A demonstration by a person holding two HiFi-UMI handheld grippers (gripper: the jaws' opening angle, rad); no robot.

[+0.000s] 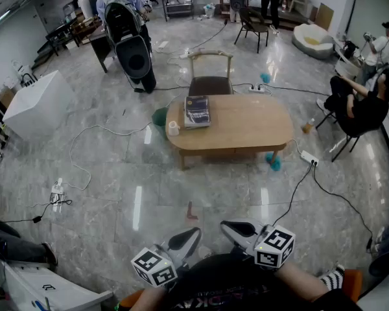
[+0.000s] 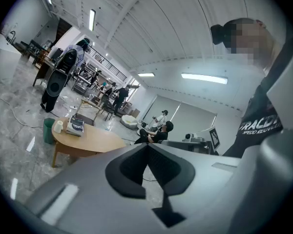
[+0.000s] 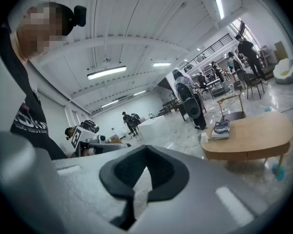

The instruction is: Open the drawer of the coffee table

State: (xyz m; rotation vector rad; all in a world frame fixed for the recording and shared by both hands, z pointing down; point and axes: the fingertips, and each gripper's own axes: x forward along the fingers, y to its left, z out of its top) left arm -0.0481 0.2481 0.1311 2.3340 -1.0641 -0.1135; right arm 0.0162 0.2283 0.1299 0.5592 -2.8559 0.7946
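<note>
Approach stance: I hold left tool point(image 1: 193, 233) and right tool point(image 1: 232, 227) shut and empty by my body, as the counter point(image 1: 246, 128) stands well apart.

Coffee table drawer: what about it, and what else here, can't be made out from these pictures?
- The drawer of the coffee table: head view, too small and far off; no handle or outline shows.
- Print on the book: all views, too small.
- The white thing beside it: too small to identify.
- Table's right-hand legs: left gripper view, hidden behind the left gripper.
</note>
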